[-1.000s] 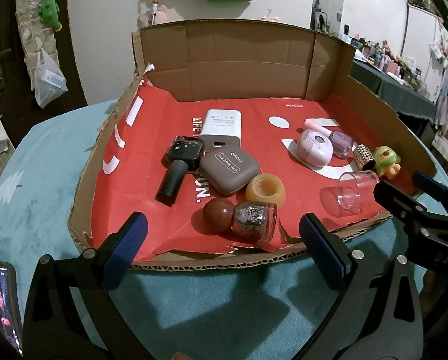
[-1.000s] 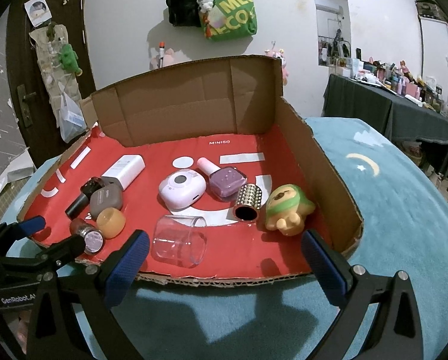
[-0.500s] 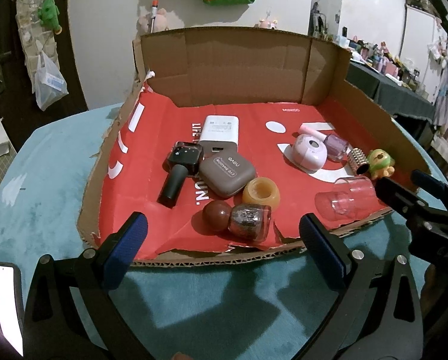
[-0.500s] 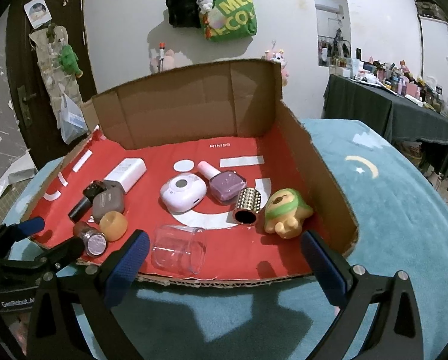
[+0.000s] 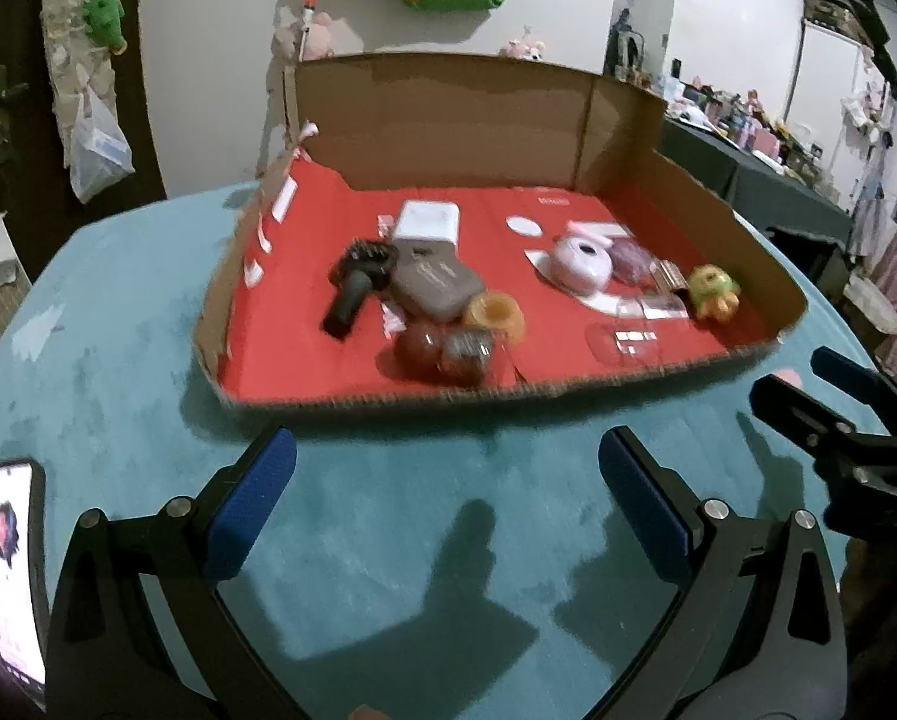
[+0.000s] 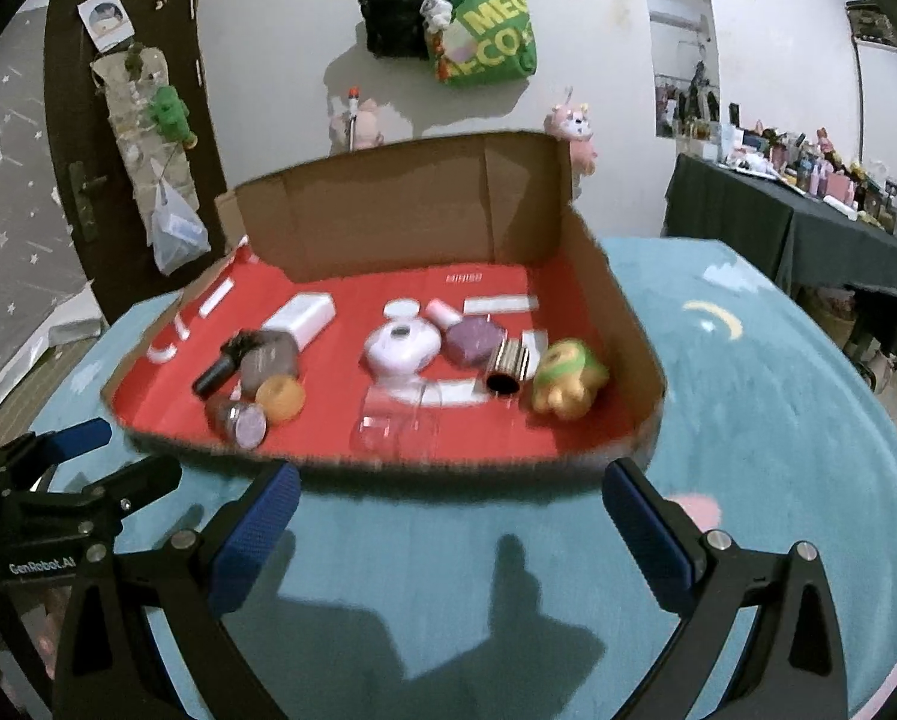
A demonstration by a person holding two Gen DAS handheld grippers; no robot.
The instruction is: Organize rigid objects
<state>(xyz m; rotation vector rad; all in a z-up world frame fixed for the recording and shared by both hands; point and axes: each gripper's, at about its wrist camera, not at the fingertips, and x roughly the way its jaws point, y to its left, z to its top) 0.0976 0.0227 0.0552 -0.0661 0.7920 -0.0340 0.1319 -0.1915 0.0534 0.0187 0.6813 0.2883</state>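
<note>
Across the teal-covered bench [image 6: 748,420] sits a cardboard tray [image 6: 622,312] lined in red; behind it a white wall carries a green bag [image 6: 484,36], and a dark door [image 6: 76,138] stands at the left; inside the tray lie a white box [image 5: 427,222], a grey case [image 5: 436,288], a black brush [image 5: 358,276], an orange ring [image 5: 496,315], a clear cup [image 6: 397,414] on its side, a lilac round device [image 6: 400,348] and a green figure [image 6: 568,378]; left tongs [image 5: 448,504] and right tongs [image 6: 451,516] both gape empty over the bench, short of the tray's near edge
</note>
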